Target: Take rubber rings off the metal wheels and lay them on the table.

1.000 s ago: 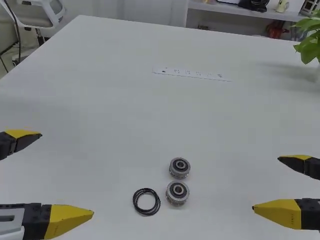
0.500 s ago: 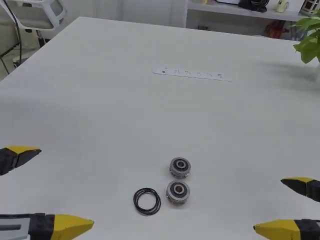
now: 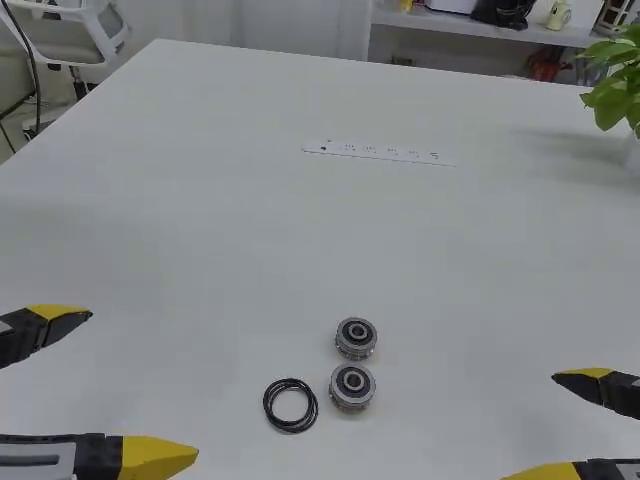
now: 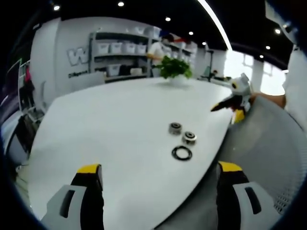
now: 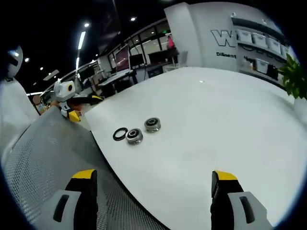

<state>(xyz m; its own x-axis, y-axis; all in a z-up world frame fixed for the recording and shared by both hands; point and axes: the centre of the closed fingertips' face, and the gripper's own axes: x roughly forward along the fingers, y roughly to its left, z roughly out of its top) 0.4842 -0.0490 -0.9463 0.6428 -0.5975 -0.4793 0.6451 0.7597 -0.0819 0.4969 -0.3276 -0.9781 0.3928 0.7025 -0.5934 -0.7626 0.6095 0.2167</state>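
Note:
Two metal wheels lie side by side on the white table: the far wheel (image 3: 356, 337) and the near wheel (image 3: 352, 385). Black rubber rings (image 3: 290, 404) lie flat, overlapping, just left of the near wheel. My left gripper (image 3: 143, 387) hovers open at the lower left, well clear of the rings. At the lower right my right gripper (image 3: 527, 428) is open too. The left gripper view shows the wheels (image 4: 182, 132) and rings (image 4: 182, 153) ahead of its wide-apart jaws (image 4: 159, 167). In the right gripper view the wheels (image 5: 143, 130) and rings (image 5: 120, 133) lie beyond my open gripper (image 5: 154, 175).
A flat white strip (image 3: 380, 151) lies across the middle of the table. A green plant (image 3: 615, 85) stands at the far right edge, and an office chair (image 3: 70, 30) at the far left corner. Shelving (image 3: 470, 20) runs behind the table.
Both grippers have drawn back toward the near edge of the table and sit lower in the head view. The wheels and rings have not moved.

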